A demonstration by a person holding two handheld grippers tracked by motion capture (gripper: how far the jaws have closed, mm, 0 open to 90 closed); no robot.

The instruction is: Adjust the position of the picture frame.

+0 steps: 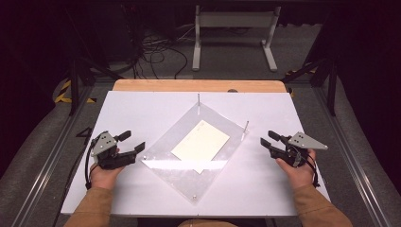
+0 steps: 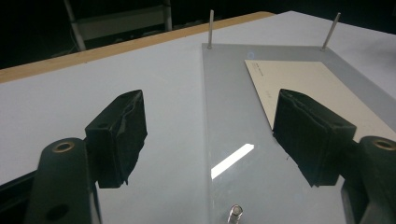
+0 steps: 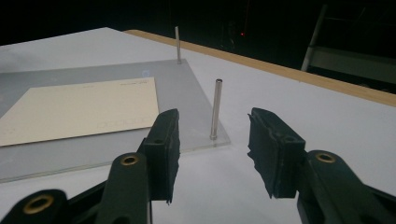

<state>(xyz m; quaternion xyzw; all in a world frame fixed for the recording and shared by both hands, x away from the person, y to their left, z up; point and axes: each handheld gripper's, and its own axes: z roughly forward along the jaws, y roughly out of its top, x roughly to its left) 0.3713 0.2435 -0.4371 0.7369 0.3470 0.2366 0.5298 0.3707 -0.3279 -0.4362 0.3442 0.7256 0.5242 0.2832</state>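
A clear acrylic plate [image 1: 179,172] lies cornerwise on the white table [image 1: 265,189], with a cream card [image 1: 201,142] on its middle. Thin metal pins stand at its far corner [image 1: 198,101] and right corner [image 1: 246,128]. My left gripper [image 1: 133,141] rests by the plate's left corner, open, holding nothing. In the left gripper view the plate's edge [image 2: 219,116] runs between the open jaws [image 2: 212,135], the card [image 2: 317,88] off to the right. My right gripper [image 1: 267,138] is open beside the right corner. In the right gripper view the near pin [image 3: 216,109] stands just beyond the open jaws [image 3: 212,149].
A wooden strip [image 1: 198,85] edges the table's far side. Beyond it a white frame [image 1: 234,33] and loose cables [image 1: 156,52] sit on the dark floor. A short stud [image 2: 235,213] marks the plate's corner nearest the left gripper. Metal rails [image 1: 52,156] flank the table.
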